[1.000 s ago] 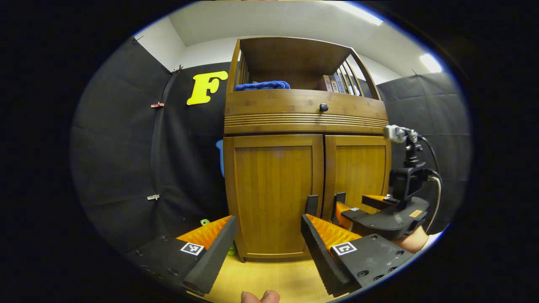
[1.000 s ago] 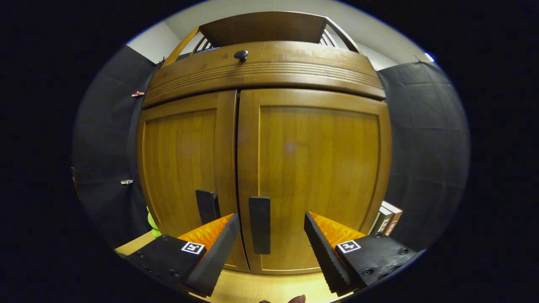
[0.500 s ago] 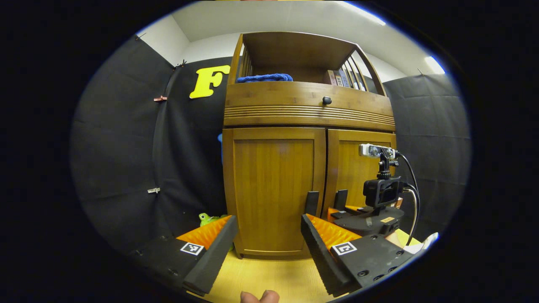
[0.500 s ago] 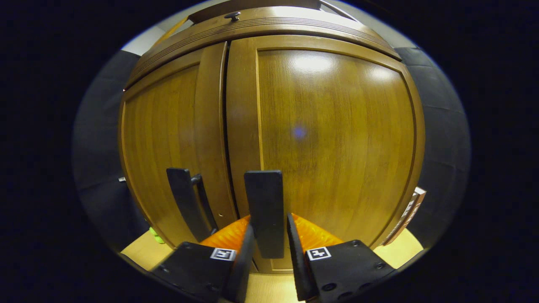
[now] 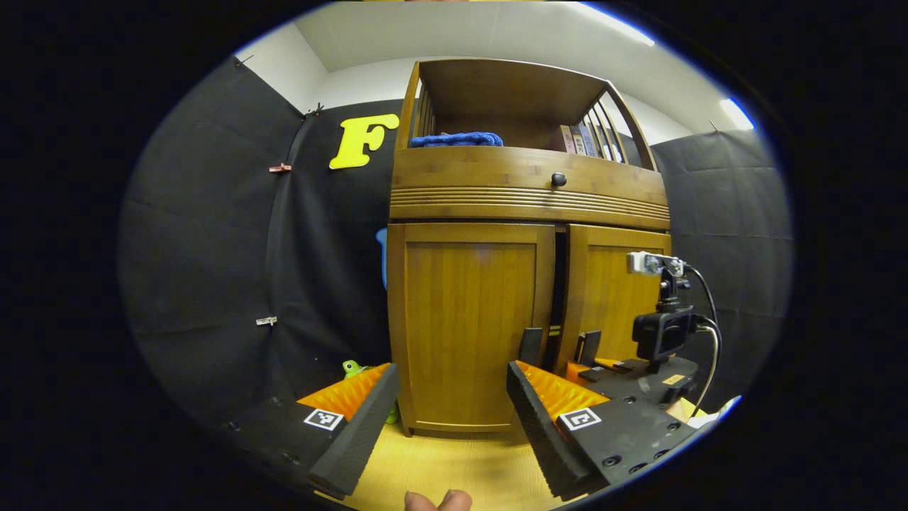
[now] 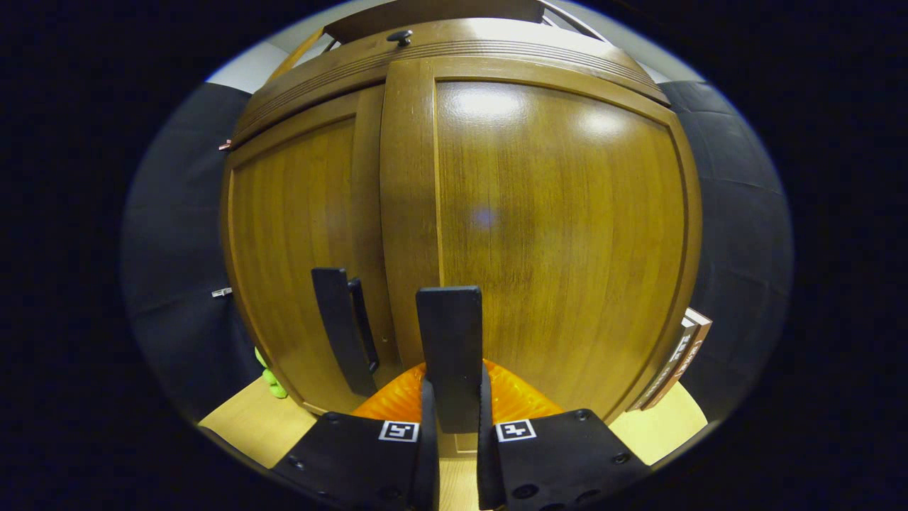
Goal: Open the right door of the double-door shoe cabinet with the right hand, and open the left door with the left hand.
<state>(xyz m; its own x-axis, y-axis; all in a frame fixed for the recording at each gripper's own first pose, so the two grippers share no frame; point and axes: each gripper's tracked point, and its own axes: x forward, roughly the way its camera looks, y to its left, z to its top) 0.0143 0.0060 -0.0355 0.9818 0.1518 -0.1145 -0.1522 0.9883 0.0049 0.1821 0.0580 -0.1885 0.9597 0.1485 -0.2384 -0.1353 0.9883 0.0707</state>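
Note:
The wooden shoe cabinet (image 5: pixel 528 195) stands ahead with two lower doors. In the right gripper view, my right gripper (image 6: pixel 452 404) is shut on the dark upright handle (image 6: pixel 448 341) of the right door (image 6: pixel 560 234). That door stands slightly ajar, and the left gripper view shows a dark gap (image 5: pixel 560 284) between the doors. The left door (image 5: pixel 468 326) is closed, and its handle (image 5: pixel 530 345) is free. My left gripper (image 5: pixel 452 372) is open, short of the left door with nothing between its fingers. The right gripper (image 5: pixel 599 369) also shows at the right door in the left gripper view.
A blue cloth (image 5: pixel 457 140) and books (image 5: pixel 585 140) lie on the open upper shelf above a drawer knob (image 5: pixel 559 179). A green toy (image 5: pixel 352 369) sits left of the cabinet's foot, and books (image 6: pixel 677 362) lean at its right side. The pale wooden floor (image 5: pixel 454 468) runs in front.
My right gripper moved in and shut on the right door's handle, then drew the door out a little, opening a gap. The left gripper stayed open and shifted only slightly.

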